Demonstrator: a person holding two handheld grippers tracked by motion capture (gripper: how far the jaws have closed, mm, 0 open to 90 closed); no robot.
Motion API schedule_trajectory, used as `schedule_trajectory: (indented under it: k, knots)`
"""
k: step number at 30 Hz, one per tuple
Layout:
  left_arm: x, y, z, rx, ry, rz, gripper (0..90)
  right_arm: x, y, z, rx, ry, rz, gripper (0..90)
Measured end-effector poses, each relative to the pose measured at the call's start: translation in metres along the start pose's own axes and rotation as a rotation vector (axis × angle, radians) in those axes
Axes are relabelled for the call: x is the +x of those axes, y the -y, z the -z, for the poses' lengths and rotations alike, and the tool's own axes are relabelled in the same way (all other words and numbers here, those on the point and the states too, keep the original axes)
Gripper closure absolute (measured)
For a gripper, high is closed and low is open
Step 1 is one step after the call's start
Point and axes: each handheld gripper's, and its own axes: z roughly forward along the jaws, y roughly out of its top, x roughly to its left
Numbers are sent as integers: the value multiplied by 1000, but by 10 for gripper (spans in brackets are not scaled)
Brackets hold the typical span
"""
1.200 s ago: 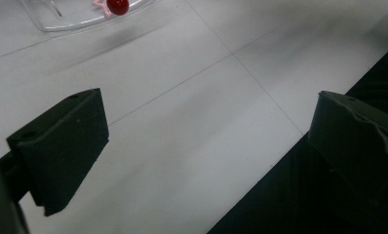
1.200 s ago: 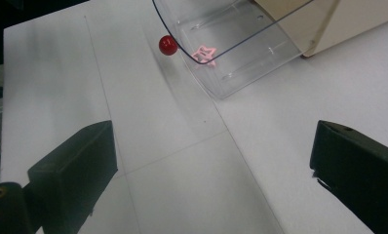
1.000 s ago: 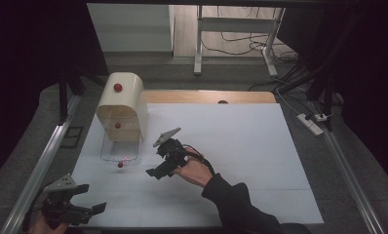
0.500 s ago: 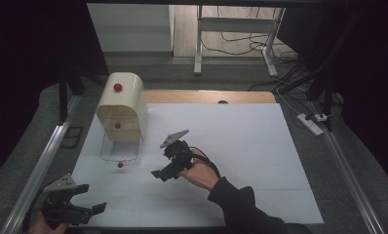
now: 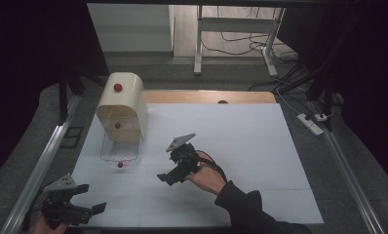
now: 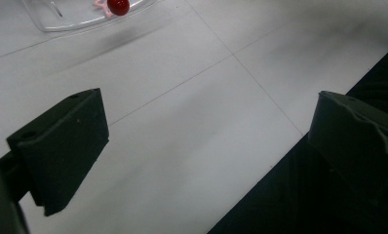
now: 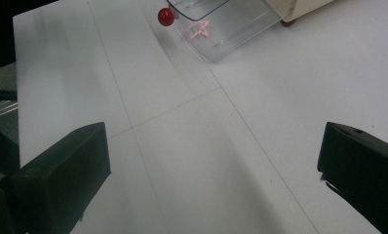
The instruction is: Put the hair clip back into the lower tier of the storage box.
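My right gripper (image 5: 175, 163), jaws wide apart and empty, hovers over the tabletop (image 5: 241, 141) with the red-knobbed clear drawer (image 5: 120, 155) just ahead to its left, nearer to it than my left gripper (image 5: 77, 197), also open.

Right claw (image 5: 177, 163) hovers open near the clear drawer (image 5: 115, 152)

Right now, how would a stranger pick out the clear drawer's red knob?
Find the cream cabinet at the table's far left. A clear drawer lies pulled out in front of it; the knob is the red ball at its near edge, lowest of three red knobs.
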Motion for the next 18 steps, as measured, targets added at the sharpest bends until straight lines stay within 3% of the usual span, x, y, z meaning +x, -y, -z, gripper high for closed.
schedule_trajectory:
  k: [8, 18]
  knots:
    - [0, 0, 0, -1, 2, -1, 12, 1, 7, 8, 4, 10, 14, 0]
    - [0, 0, 0, -2, 5, 0, 12, -5, 15, 24, -20, 25, -18, 0]
